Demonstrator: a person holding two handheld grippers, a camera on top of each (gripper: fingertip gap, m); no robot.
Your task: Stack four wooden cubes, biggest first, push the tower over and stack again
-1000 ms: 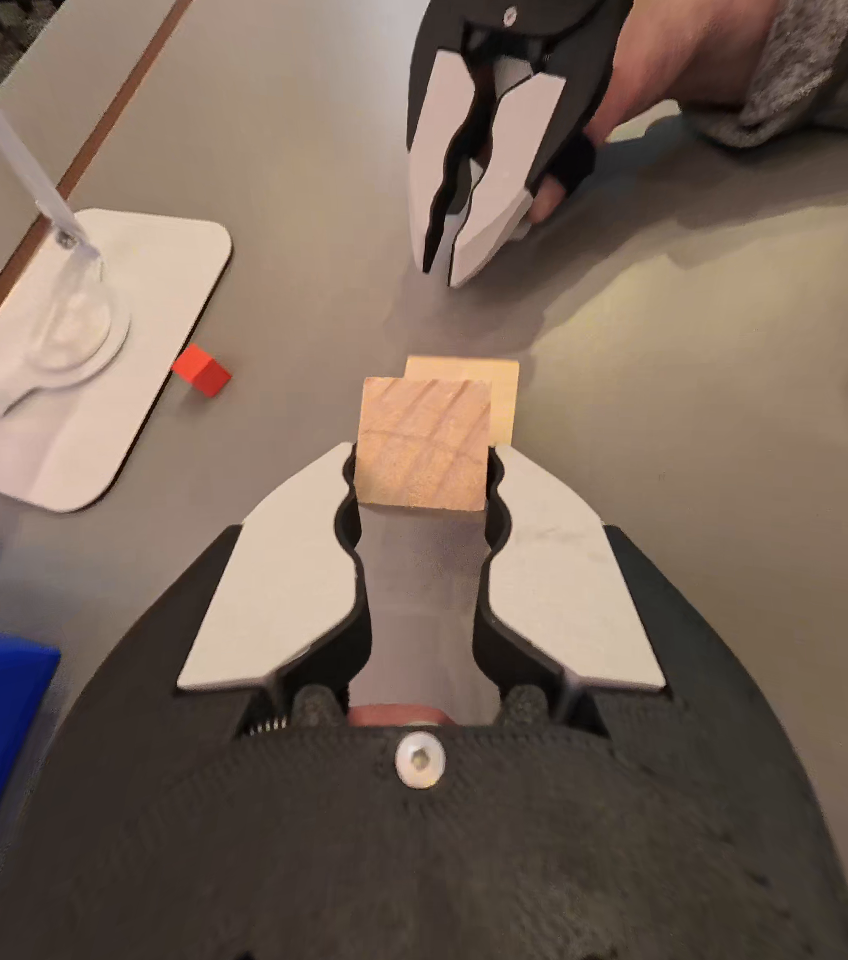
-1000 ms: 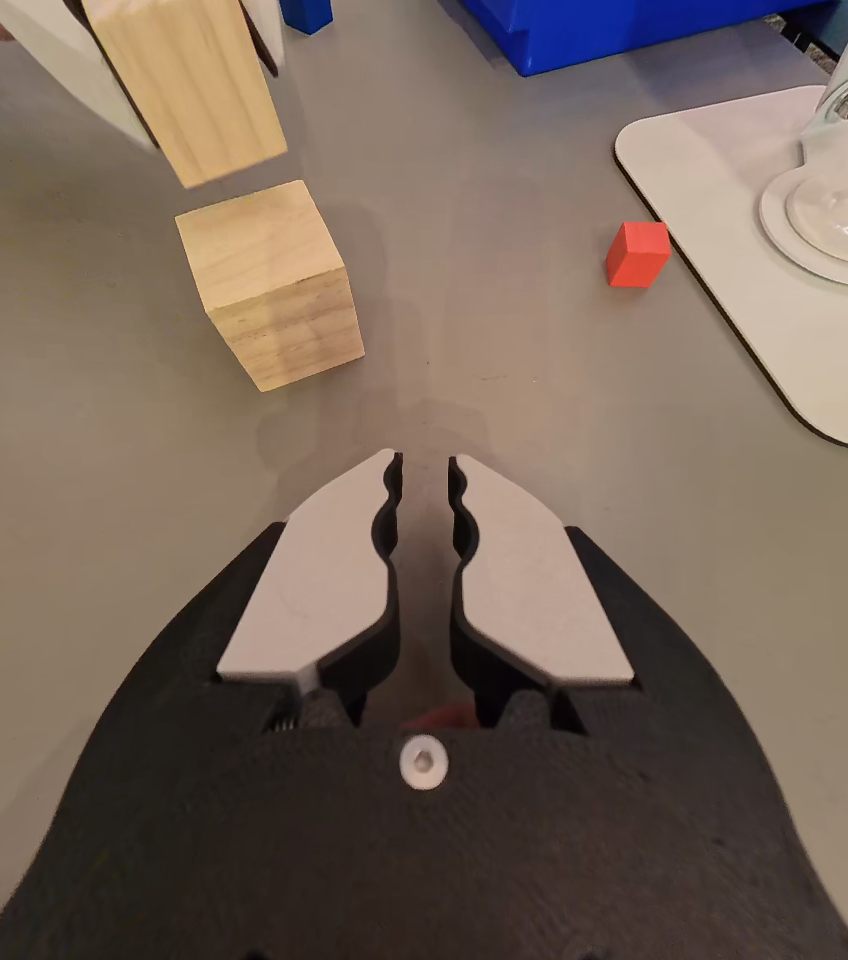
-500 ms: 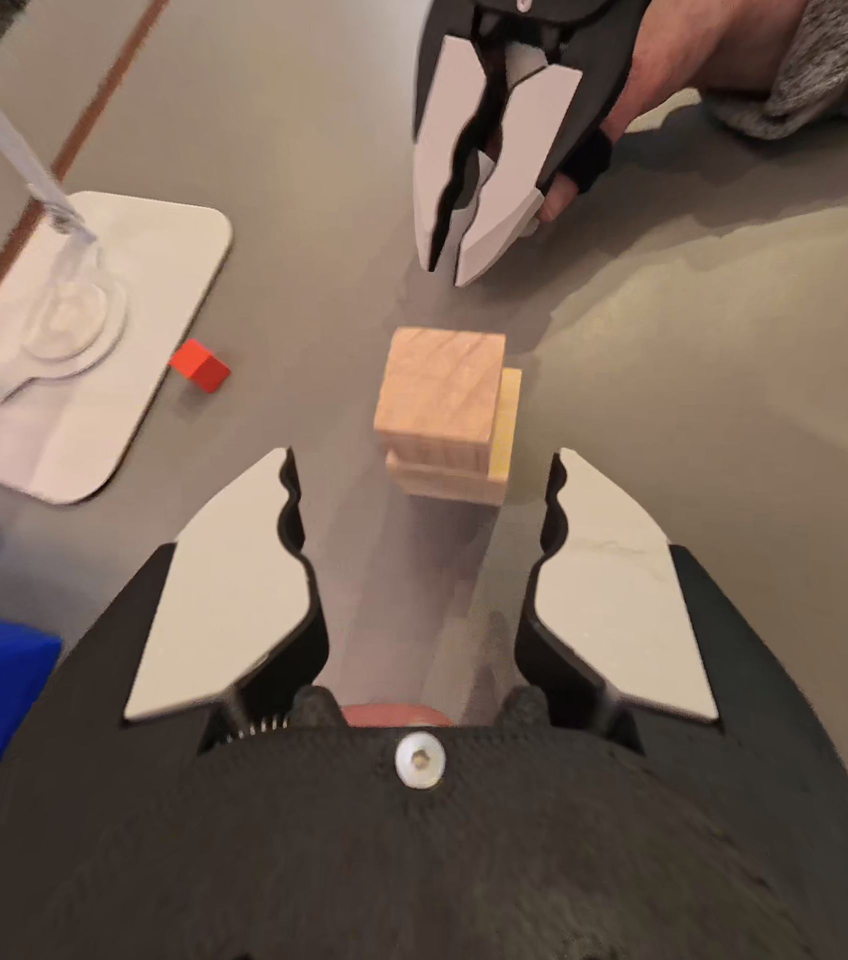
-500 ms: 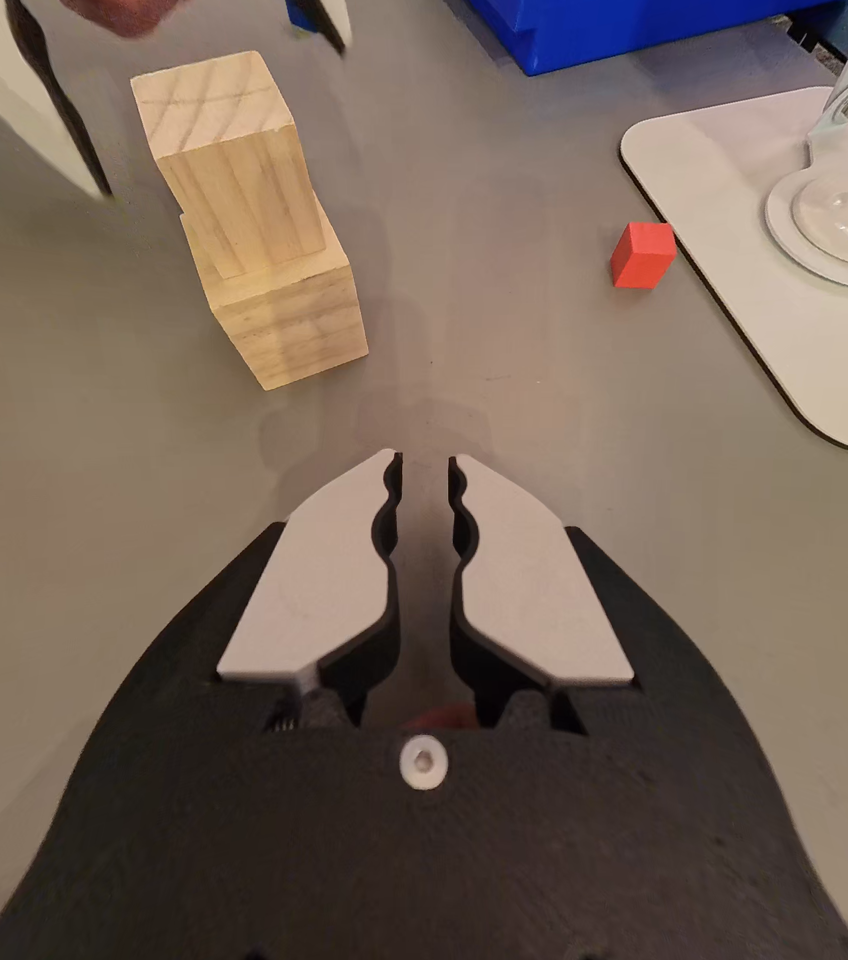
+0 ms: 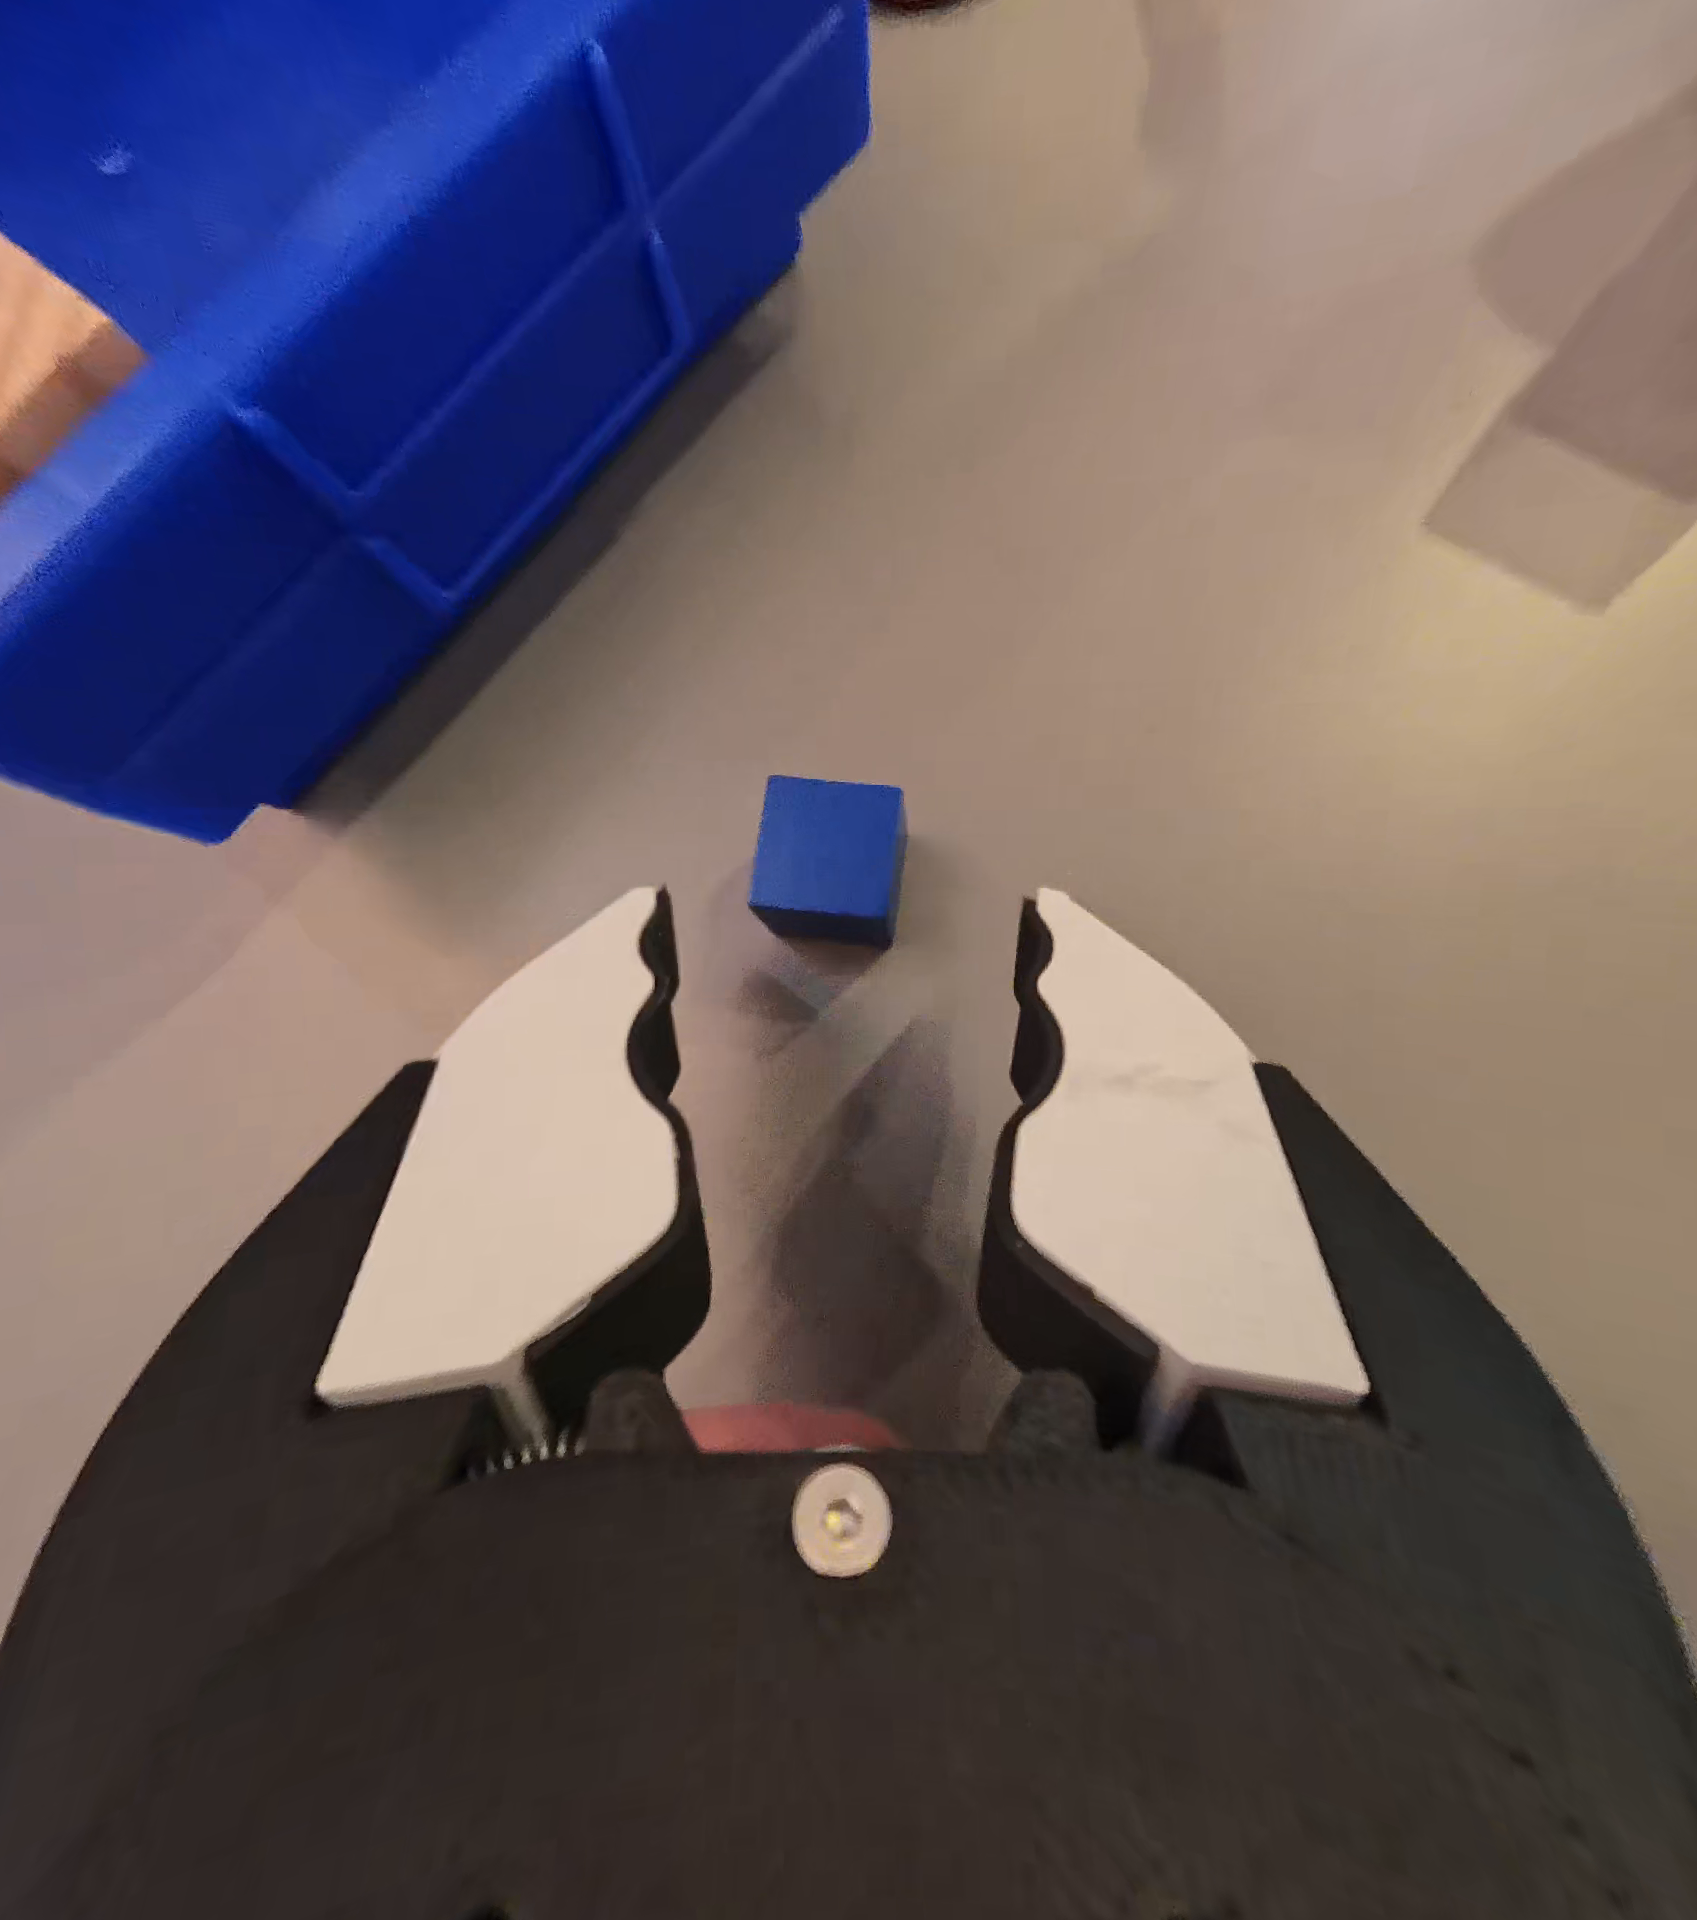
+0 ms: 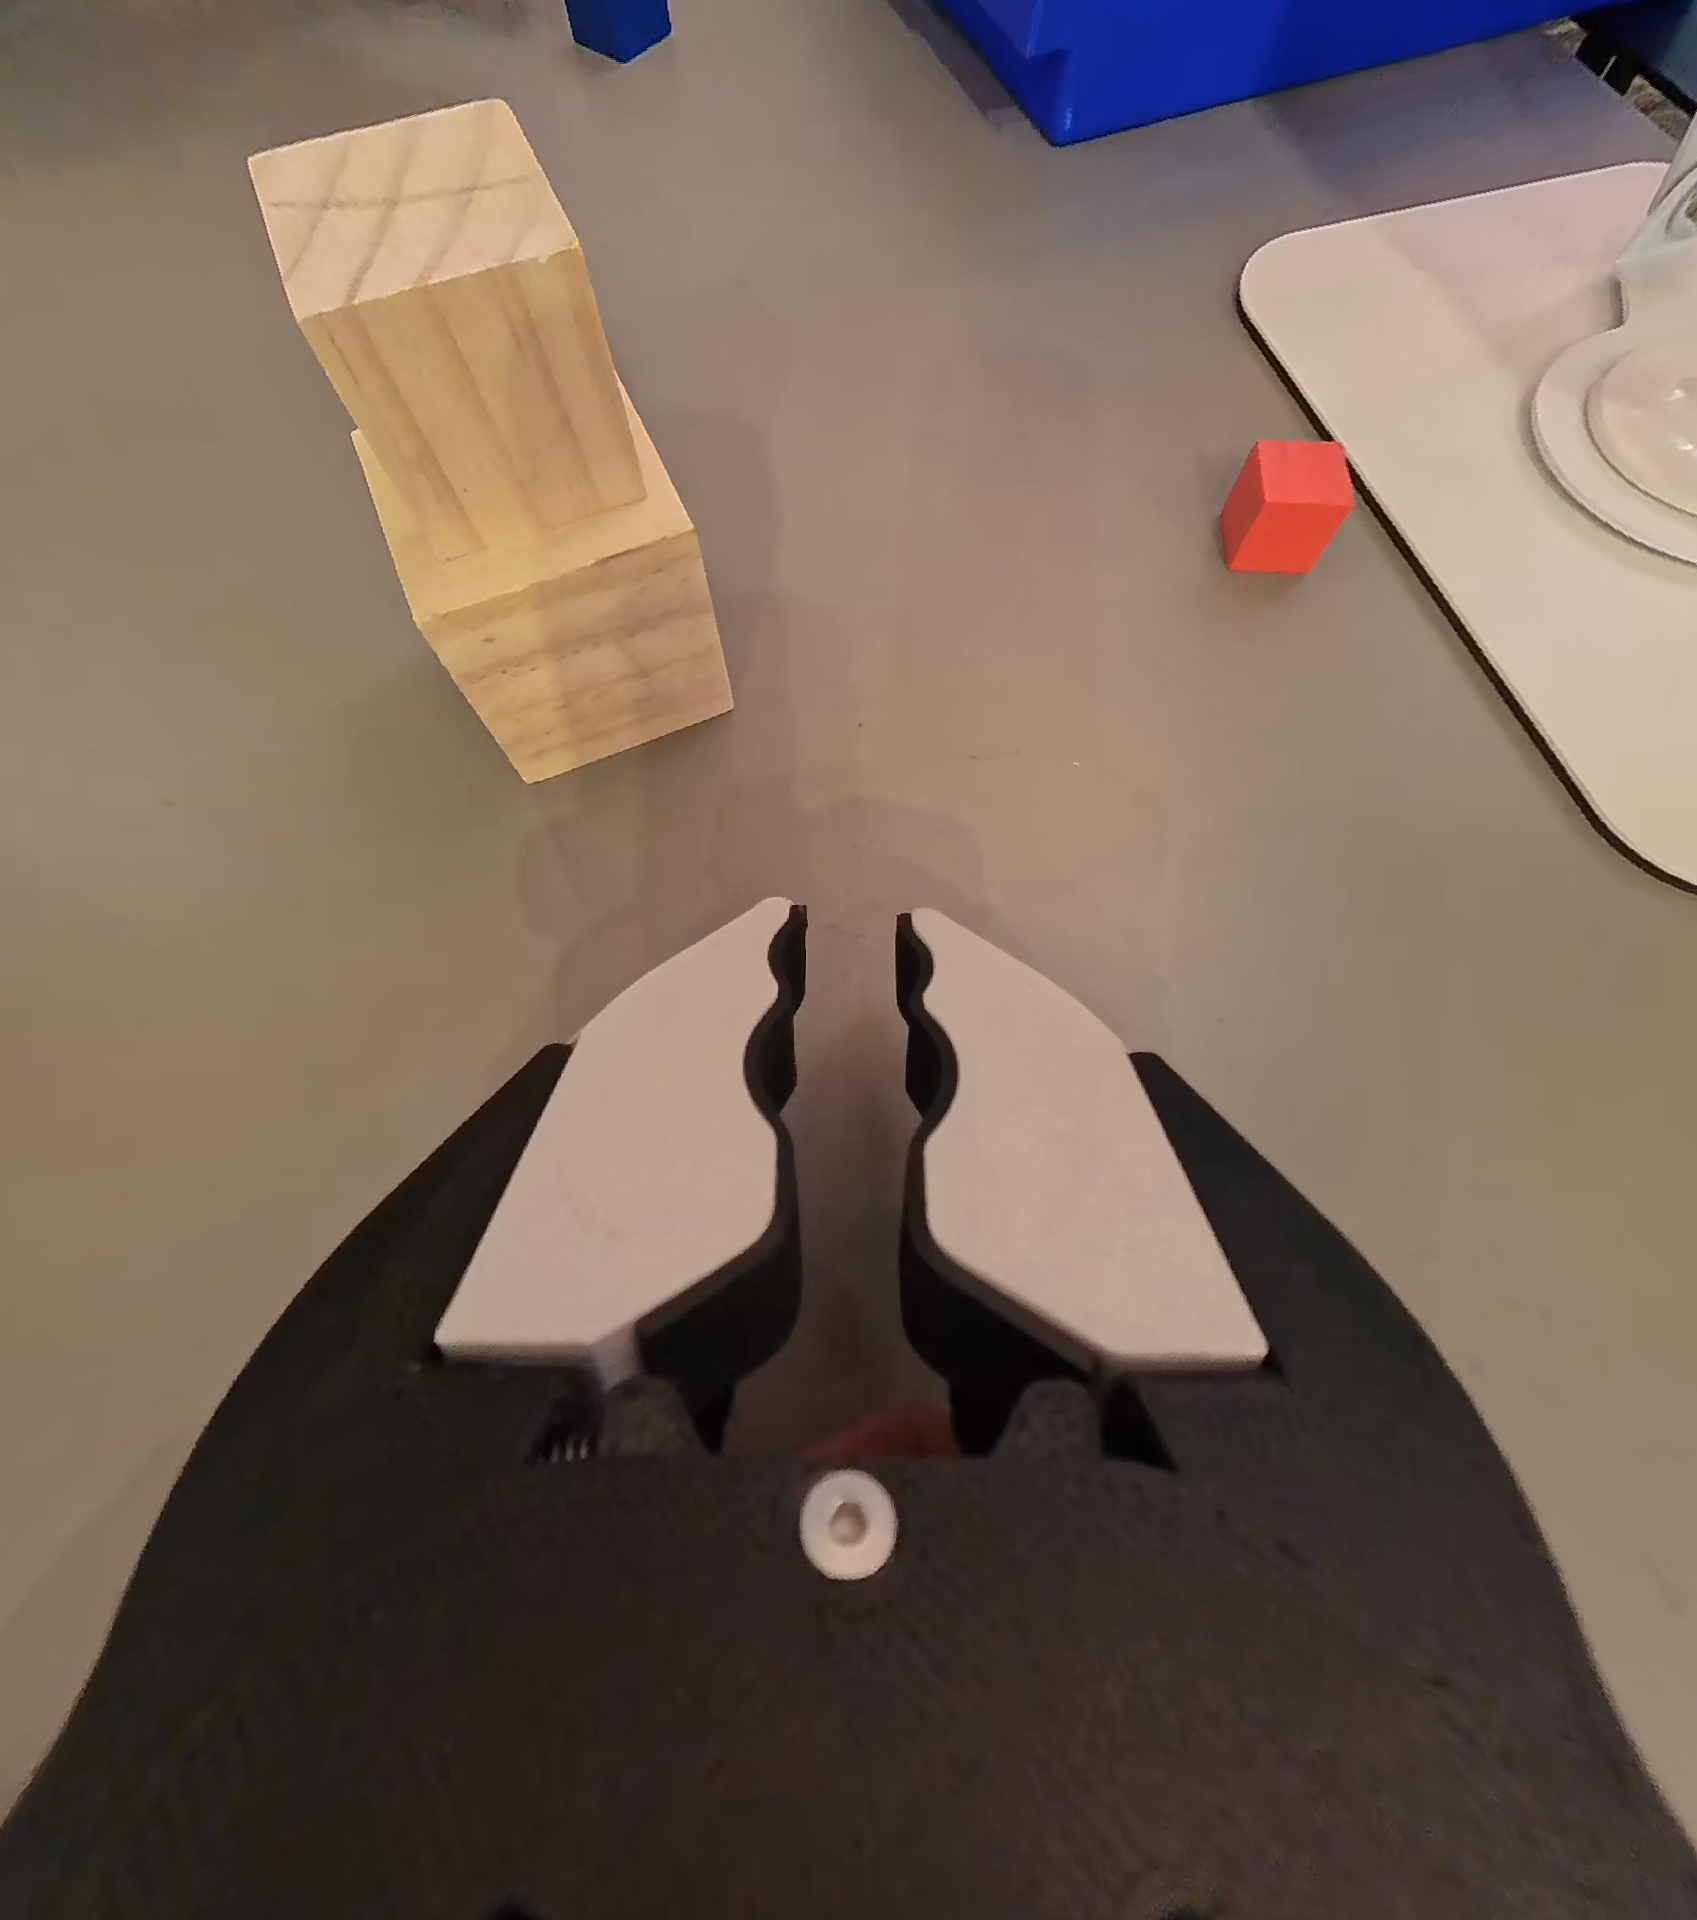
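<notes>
Just ahead of the left gripper [image 5: 844,904], jaws apart, sits a blue cube [image 5: 828,860]; right gripper [image 6: 849,920] jaws slightly parted, empty

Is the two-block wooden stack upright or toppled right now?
Upright. In the right wrist view the smaller wooden cube sits on the bigger wooden cube, offset toward its far left corner, with neither gripper touching them.

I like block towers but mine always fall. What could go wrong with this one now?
The top wooden cube sits off-centre on the bigger wooden cube, so extra cubes may tip the tower.

The blue cube is small. The open left gripper could nudge it away instead of grabbing it.

The right gripper waits close to the tower and might bump it.
</notes>
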